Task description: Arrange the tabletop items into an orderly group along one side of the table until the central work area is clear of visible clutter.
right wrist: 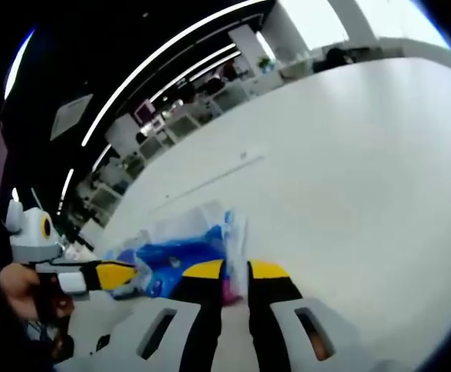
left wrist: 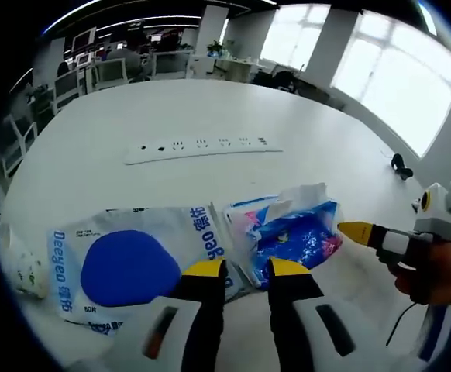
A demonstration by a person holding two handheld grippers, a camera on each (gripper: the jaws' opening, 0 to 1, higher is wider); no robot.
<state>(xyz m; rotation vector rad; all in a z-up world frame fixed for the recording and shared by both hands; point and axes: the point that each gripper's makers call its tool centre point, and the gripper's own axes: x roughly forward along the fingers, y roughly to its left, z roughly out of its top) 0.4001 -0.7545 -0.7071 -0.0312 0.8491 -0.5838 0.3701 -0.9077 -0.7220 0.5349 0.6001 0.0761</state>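
In the left gripper view, the left gripper hovers with its 2 jaws slightly spread and holding nothing, at the near edge of the white desk, just over the seam between a white pack with a blue oval and a blue patterned tissue pack. A white power strip lies farther in, toward the desk's middle, and a crumpled white item sits near the left edge. The right gripper has its jaws a narrow gap apart, empty, beside the tissue pack; it shows in the left gripper view with its tip next to that pack.
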